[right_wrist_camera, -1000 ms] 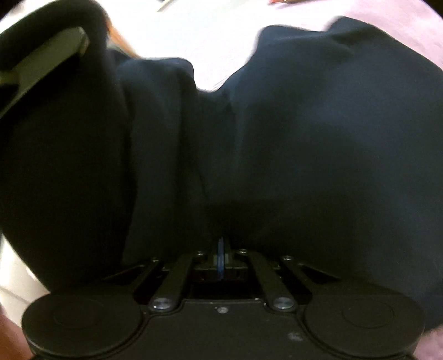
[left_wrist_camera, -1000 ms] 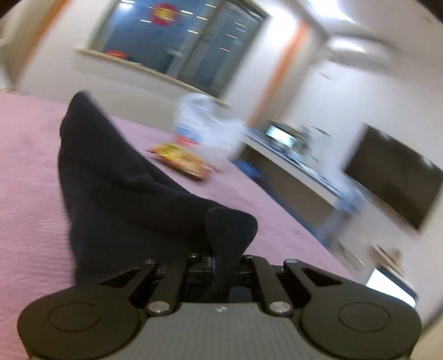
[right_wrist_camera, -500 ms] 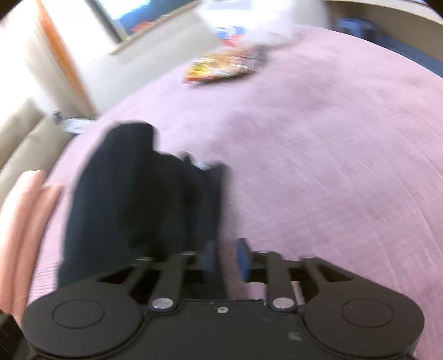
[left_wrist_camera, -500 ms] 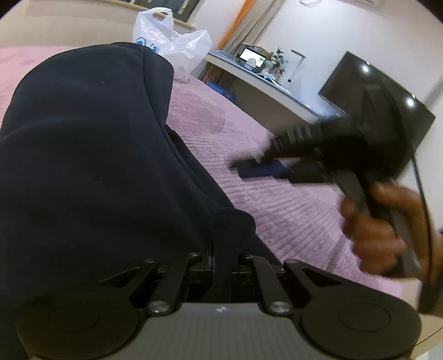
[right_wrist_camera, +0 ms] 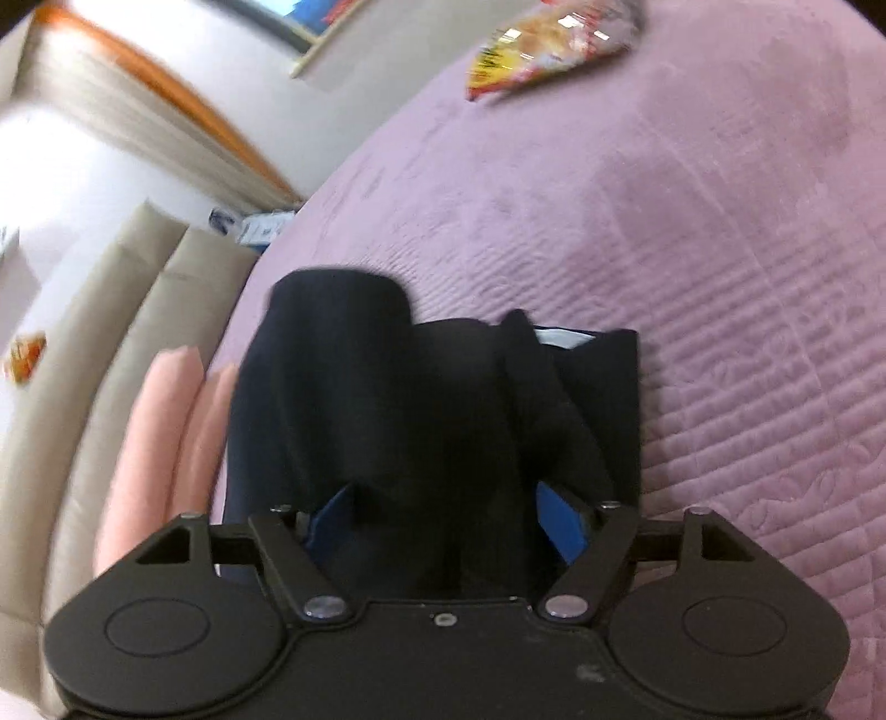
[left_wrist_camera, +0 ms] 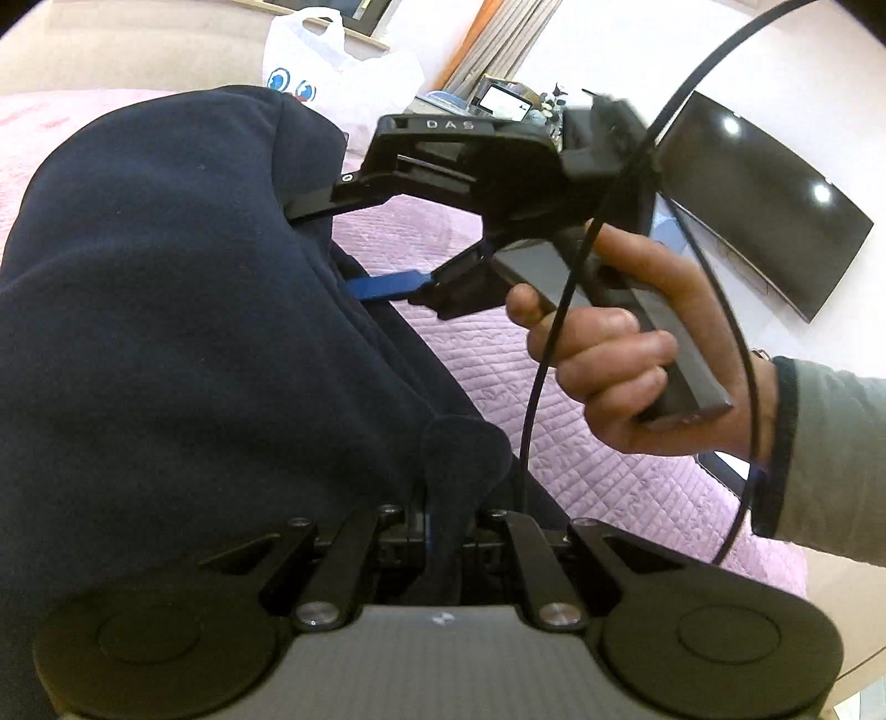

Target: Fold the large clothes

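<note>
While a white plastic bag (left_wrist_camera: pixel 332 72) and a wall television (left_wrist_camera: pixel 775 210) frame the left wrist view, the left gripper (left_wrist_camera: pixel 437 498) stays clenched on the navy garment (left_wrist_camera: pixel 166 332) bunched over the quilted pink bedspread (left_wrist_camera: pixel 498 365). Only the right wrist view shows a snack packet (right_wrist_camera: pixel 554 44) and beige sofa (right_wrist_camera: pixel 111 343); the right gripper (right_wrist_camera: pixel 443 515) is opening, soft fabric lying loose between its blue pads (right_wrist_camera: pixel 559 526).

Black tool (left_wrist_camera: pixel 382 243) marked DAS, blue pads, grey sleeve (left_wrist_camera: pixel 830 459)
</note>
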{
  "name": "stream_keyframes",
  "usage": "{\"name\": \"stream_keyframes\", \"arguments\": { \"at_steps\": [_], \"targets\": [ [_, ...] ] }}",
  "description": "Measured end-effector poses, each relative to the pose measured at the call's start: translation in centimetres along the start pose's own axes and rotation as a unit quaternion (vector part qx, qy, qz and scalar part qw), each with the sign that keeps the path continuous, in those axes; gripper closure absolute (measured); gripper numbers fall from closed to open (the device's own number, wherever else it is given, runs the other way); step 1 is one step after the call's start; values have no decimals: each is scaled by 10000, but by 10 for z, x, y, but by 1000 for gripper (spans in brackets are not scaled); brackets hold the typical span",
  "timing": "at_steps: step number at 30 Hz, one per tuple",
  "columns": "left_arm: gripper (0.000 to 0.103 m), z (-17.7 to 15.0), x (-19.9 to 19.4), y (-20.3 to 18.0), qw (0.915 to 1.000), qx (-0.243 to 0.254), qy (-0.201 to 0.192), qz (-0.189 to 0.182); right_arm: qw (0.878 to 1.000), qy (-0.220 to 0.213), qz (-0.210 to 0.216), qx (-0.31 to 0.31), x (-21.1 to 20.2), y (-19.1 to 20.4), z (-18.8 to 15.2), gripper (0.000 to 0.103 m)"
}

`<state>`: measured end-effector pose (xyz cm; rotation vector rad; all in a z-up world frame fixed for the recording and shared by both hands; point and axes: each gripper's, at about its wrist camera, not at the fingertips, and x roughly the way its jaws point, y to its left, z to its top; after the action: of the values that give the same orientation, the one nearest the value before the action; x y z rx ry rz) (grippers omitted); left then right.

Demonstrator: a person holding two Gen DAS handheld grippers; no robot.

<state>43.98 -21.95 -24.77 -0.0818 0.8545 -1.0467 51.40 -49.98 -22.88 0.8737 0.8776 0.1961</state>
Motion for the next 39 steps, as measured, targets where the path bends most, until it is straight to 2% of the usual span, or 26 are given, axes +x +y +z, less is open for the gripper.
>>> {"name": "stream_keyframes", "arguments": {
  "at_steps": [3,7,8,9,10,11,13,16,18,21,23,25,27,28,30,32,35,38,39],
  "targets": [
    [96,0,2,1,10000,-21,19,-14,9981,143,381,468,6,-18,6,7],
    [96,1,4,3,10000,-19,50,-37,9930,363,969,574,10,-8,12,8],
    [96,0,4,3,10000,-22,52,-46,9937,359,959,466,13,-1,11,12],
    [96,0,5,3,10000,-15,46,-45,9961,289,776,309,14,6,9,18],
    [96,0,6,2,10000,-10,36,-42,9973,249,655,203,17,11,8,43],
    [96,1,5,1,10000,-12,-7,-23,9976,209,646,152,17,14,6,65],
    [96,5,-4,0,9999,-22,-120,-42,9977,11,672,-35,8,23,4,77],
    [97,15,-20,-17,9991,259,-301,-168,9962,-260,589,-586,-23,54,4,85],
    [96,25,-31,-32,9975,459,-467,-268,9931,-483,445,-968,-48,73,6,86],
    [96,29,-25,-36,9975,330,-466,-416,9917,-699,146,-1071,-69,74,12,87],
    [96,24,-4,-28,9987,165,-256,-409,9929,-664,-239,-962,-64,59,16,89],
    [96,14,16,-16,9983,-141,-101,-555,9956,-524,-387,-679,-52,38,15,89],
    [96,1,35,-7,9987,-218,130,-451,9953,-429,-705,-509,-38,21,10,89],
    [96,-5,40,-7,9989,-140,200,-404,9961,-355,-714,-386,-34,14,7,84],
    [96,-7,34,-10,9988,-74,165,-452,9986,-276,-451,79,-31,0,3,73],
    [96,-6,26,-5,9979,-250,107,-589,9986,-375,-67,355,-36,-11,2,44],
    [96,-5,19,-1,9974,-285,122,-646,9970,-517,343,470,-41,-11,8,26],
    [96,-7,25,-4,9976,-203,164,-639,9974,-493,296,426,-32,-6,18,26],
    [96,-6,23,-2,9976,-196,158,-638,9979,-411,256,431,-24,-6,19,29]
  ]
}}
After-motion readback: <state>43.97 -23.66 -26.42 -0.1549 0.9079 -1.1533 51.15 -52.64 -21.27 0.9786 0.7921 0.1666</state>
